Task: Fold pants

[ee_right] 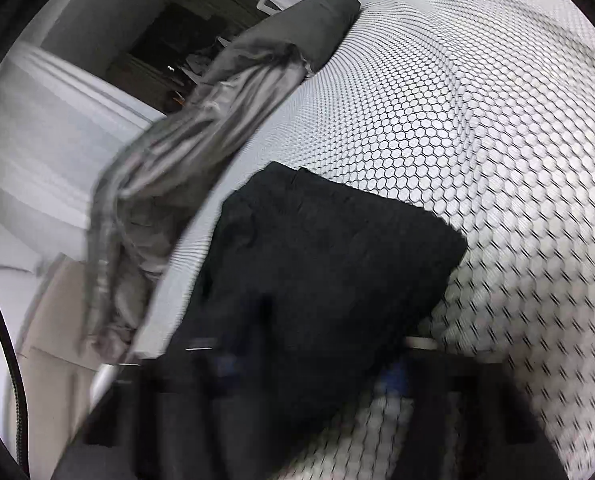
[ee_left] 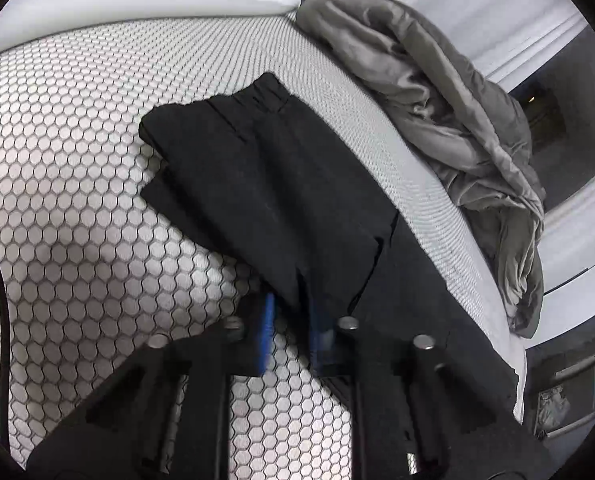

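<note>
The black pants [ee_left: 265,184] lie partly folded on the bed [ee_left: 77,200], near its edge. Soft, limp, light cloth: best held at hems or fold corners. The left hand-held gripper [ee_left: 293,320] pinches an edge; the right hand-held gripper [ee_right: 309,364] is blurred, so I cannot tell.

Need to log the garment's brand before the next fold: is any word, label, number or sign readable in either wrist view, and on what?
None can be read.
black pants: no tag or print shows.
gray blanket: plain.
honeycomb-patterned mattress: pattern only, no text.
Right wrist view: motion-blurred, nothing legible.
</note>
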The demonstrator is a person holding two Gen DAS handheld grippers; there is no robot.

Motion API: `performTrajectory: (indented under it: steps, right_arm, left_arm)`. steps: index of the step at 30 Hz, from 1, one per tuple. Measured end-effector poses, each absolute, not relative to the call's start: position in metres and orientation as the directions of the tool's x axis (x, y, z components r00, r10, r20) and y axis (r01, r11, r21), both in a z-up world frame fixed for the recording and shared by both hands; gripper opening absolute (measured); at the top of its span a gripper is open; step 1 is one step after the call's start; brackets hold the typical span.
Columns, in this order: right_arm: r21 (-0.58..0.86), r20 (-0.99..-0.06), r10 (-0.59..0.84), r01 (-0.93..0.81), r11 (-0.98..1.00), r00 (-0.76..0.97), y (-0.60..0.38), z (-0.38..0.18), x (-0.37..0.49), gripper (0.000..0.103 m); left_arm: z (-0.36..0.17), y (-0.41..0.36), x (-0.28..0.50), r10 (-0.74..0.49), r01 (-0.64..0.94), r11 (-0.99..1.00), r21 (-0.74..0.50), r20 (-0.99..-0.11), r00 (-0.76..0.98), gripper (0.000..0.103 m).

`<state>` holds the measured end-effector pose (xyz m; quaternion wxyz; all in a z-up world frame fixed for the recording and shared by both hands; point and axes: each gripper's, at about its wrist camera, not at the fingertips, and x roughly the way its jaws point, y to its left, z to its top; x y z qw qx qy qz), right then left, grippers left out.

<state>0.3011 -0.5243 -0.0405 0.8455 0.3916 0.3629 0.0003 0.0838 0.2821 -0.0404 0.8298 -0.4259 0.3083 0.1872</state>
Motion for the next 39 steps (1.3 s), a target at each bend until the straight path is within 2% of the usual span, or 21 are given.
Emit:
performTrajectory:
  steps: [1,3,5,6,7,8,9,10,11,12,14,16,18,21,23,25,28,31,36,39]
  right_arm:
    - [0.650,-0.622,0.268,0.294,0.701,0.736,-0.521,-0.042,0.305,0.026]
    - [0.627,-0.616,0.232,0.292,0.722,0.753,-0.516,-0.033,0.305,0.022]
    - [0.586,-0.607,0.186,0.277,0.762,0.773,-0.510,-0.016,0.302,0.022]
    - [0.546,-0.630,0.160,0.288,0.786,0.760,-0.507,-0.013,0.303,0.026]
    - [0.485,-0.673,0.116,0.317,0.815,0.730,-0.505,-0.016,0.304,0.041]
    - [0.439,-0.714,0.083,0.352,0.827,0.695,-0.504,-0.022,0.306,0.051]
    - [0.398,-0.755,0.056,0.388,0.831,0.654,-0.505,-0.030,0.307,0.057]
    - [0.427,-0.749,0.080,0.387,0.818,0.658,-0.510,-0.036,0.303,0.057]
    - [0.454,-0.733,0.098,0.377,0.807,0.673,-0.513,-0.035,0.299,0.058]
    - [0.462,-0.728,0.100,0.377,0.803,0.679,-0.515,-0.030,0.294,0.058]
    - [0.440,-0.711,0.057,0.379,0.814,0.701,-0.517,-0.016,0.279,0.063]
    - [0.398,-0.689,0.007,0.370,0.840,0.725,-0.512,0.001,0.265,0.064]
    - [0.379,-0.662,0.005,0.330,0.864,0.749,-0.502,0.015,0.252,0.069]
    - [0.362,-0.611,0.047,0.225,0.905,0.790,-0.476,0.036,0.243,0.085]
    - [0.328,-0.592,0.098,0.128,0.936,0.800,-0.451,0.044,0.241,0.090]
    - [0.281,-0.593,0.157,0.020,0.960,0.789,-0.419,0.048,0.246,0.100]
    - [0.216,-0.624,0.227,-0.115,0.970,0.748,-0.371,0.040,0.252,0.101]
    - [0.115,-0.688,0.219,-0.195,0.974,0.692,-0.320,0.021,0.256,0.102]
    - [0.005,-0.755,0.239,-0.358,0.934,0.611,-0.254,-0.013,0.253,0.102]
    - [-0.098,-0.804,0.173,-0.415,0.904,0.568,-0.231,-0.034,0.259,0.102]
  left_arm:
    - [-0.037,0.282,0.081,0.063,-0.571,0.568,-0.593,-0.660,0.749,0.005]
    - [-0.029,0.282,0.075,0.103,-0.573,0.592,-0.567,-0.652,0.751,0.004]
    - [-0.025,0.282,0.076,0.190,-0.620,0.635,-0.461,-0.685,0.703,0.004]
    - [-0.030,0.283,0.081,0.201,-0.650,0.649,-0.395,-0.735,0.647,0.006]
    - [-0.036,0.282,0.083,0.195,-0.663,0.653,-0.366,-0.765,0.614,0.006]
    - [-0.039,0.283,0.080,0.192,-0.668,0.650,-0.362,-0.772,0.606,0.007]
    - [-0.036,0.282,0.075,0.203,-0.669,0.653,-0.356,-0.768,0.607,0.012]
    - [-0.031,0.280,0.071,0.223,-0.669,0.660,-0.342,-0.761,0.609,0.014]
    - [-0.025,0.278,0.065,0.252,-0.669,0.667,-0.329,-0.745,0.618,0.022]
    - [-0.016,0.275,0.059,0.294,-0.677,0.670,-0.306,-0.727,0.620,0.037]
    - [-0.004,0.271,0.048,0.349,-0.690,0.665,-0.286,-0.698,0.626,0.056]
    - [0.010,0.263,0.038,0.363,-0.673,0.678,-0.297,-0.660,0.658,0.062]
    - [0.025,0.249,0.036,0.338,-0.626,0.713,-0.315,-0.629,0.701,0.073]
    - [0.040,0.217,0.048,0.259,-0.504,0.808,-0.305,-0.586,0.768,0.079]
    - [0.042,0.193,0.062,0.203,-0.422,0.863,-0.279,-0.574,0.794,0.081]
    - [0.038,0.162,0.079,0.145,-0.346,0.906,-0.245,-0.587,0.796,0.088]
    - [0.027,0.121,0.109,0.058,-0.257,0.938,-0.233,-0.626,0.778,0.102]
    - [0.016,0.071,0.137,-0.026,-0.152,0.966,-0.209,-0.665,0.747,0.102]
    - [-0.011,-0.023,0.165,-0.074,0.002,0.995,-0.102,-0.706,0.705,0.102]
    - [-0.033,-0.065,0.166,-0.074,0.088,0.996,-0.023,-0.763,0.643,0.102]
